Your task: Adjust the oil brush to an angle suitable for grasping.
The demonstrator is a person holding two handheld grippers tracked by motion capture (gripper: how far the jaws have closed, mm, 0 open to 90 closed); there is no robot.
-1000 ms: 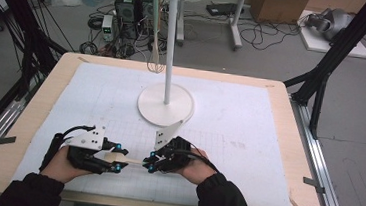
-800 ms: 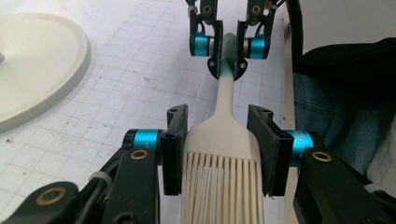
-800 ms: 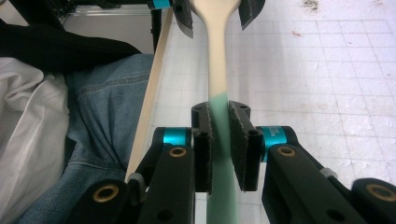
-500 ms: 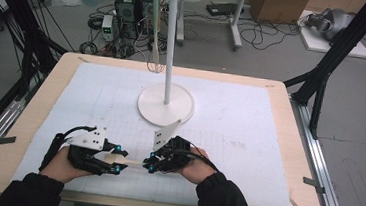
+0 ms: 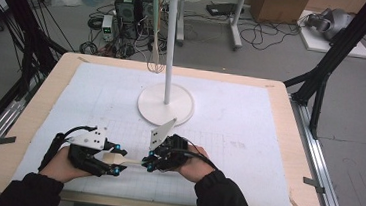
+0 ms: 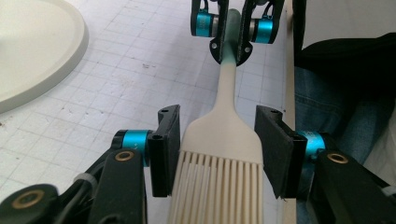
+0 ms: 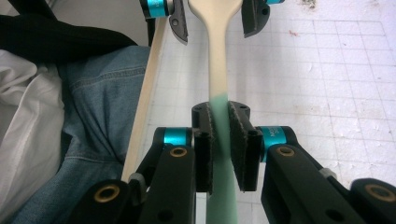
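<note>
I saw the brush (image 5: 124,162) lying 9-to-3 between my hands, its green handle clamped in the right gripper (image 5: 150,161) while the left gripper (image 5: 116,160), jaws just widening, straddled the bristle head untouched.

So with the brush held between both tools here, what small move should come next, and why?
Probably draw the left tool back off the brush. Its jaws have just been opening and now stand apart from the brush head with a gap on each side, while the right tool is clamped on the green handle, so the handover looks done. The stand waits behind.
</note>
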